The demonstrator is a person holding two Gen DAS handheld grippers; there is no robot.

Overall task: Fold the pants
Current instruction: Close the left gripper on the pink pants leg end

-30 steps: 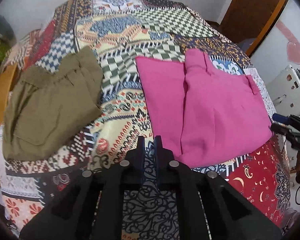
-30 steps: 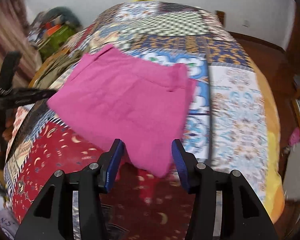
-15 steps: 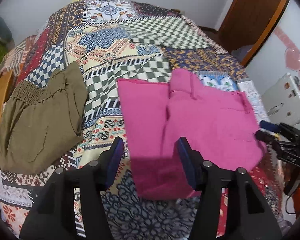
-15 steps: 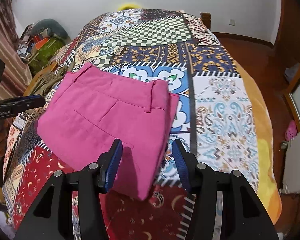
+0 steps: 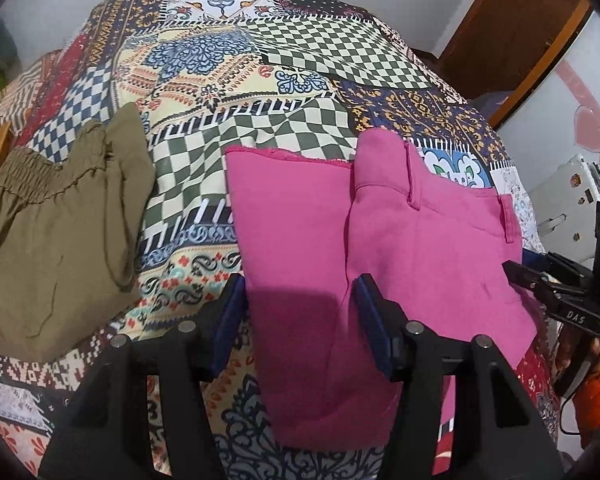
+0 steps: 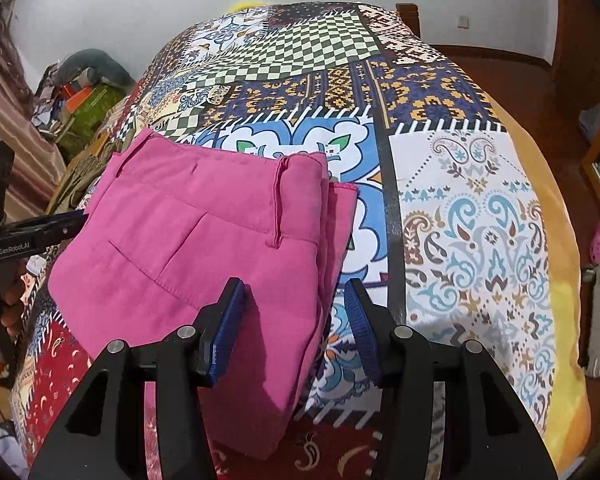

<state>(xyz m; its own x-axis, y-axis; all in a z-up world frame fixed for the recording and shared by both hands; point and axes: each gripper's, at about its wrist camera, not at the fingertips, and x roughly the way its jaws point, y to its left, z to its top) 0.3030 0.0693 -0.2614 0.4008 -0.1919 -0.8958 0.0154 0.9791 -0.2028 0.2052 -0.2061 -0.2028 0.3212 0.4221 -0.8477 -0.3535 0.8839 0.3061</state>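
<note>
I see the pink pants (image 5: 400,240) lying folded flat on the patchwork bedspread (image 5: 260,80), centre-right in the left wrist view and lower left in the right wrist view, waistband with belt loops toward the frame's top, layered edges stacked.

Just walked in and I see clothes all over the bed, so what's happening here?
A person with a gripper in each hand is folding pants on a patchwork bedspread. The pink pants lie partly folded; the left gripper and right gripper are both open, poised over their near edge, gripping nothing. A folded olive pair lies off to the side.
</note>
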